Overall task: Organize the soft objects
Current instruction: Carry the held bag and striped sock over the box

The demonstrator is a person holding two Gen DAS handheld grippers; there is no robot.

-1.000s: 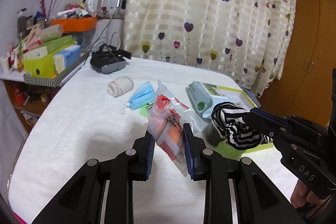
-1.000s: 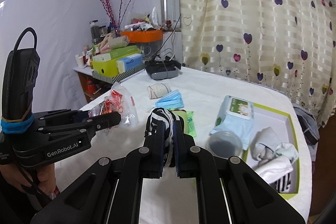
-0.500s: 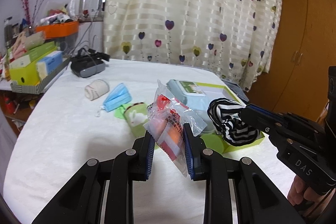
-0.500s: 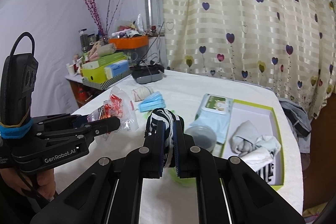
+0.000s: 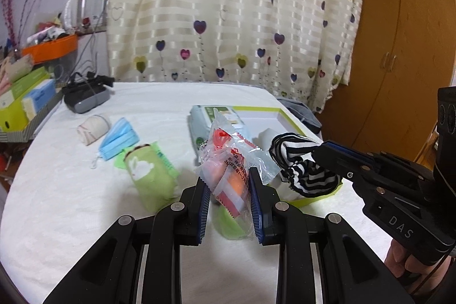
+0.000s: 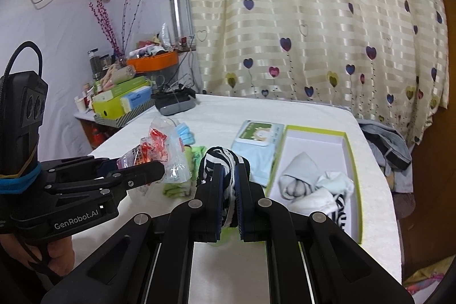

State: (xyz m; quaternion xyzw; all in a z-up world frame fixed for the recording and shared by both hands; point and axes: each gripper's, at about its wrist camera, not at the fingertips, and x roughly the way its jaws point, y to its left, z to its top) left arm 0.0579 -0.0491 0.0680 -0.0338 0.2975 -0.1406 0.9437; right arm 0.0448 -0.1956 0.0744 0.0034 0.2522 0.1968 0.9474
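My left gripper [image 5: 229, 190] is shut on a clear plastic packet [image 5: 230, 161] with red and orange contents, held up above the white table [image 5: 71, 204]. My right gripper [image 6: 228, 184] is shut on a black-and-white striped sock [image 6: 219, 161], also seen hanging to the right in the left wrist view as the sock [image 5: 299, 161]. Both are carried close together, just left of a green-rimmed box [image 6: 352, 161] that holds rolled pale socks [image 6: 302, 178] and a striped one. The packet [image 6: 159, 150] shows in the right wrist view in the left gripper [image 6: 154, 167].
On the table lie a green pouch [image 5: 151, 175], a blue face mask [image 5: 119, 141], a rolled beige bandage [image 5: 94, 127], a wet-wipes pack [image 6: 259, 144] and a dark headset [image 5: 85, 96]. Cluttered shelves with boxes [image 5: 22, 99] stand at the left; a curtain hangs behind.
Both grippers have travelled rightward together over the table with their loads; the box has come nearer and the shelves have slid to the left edge. Neither grip has changed.
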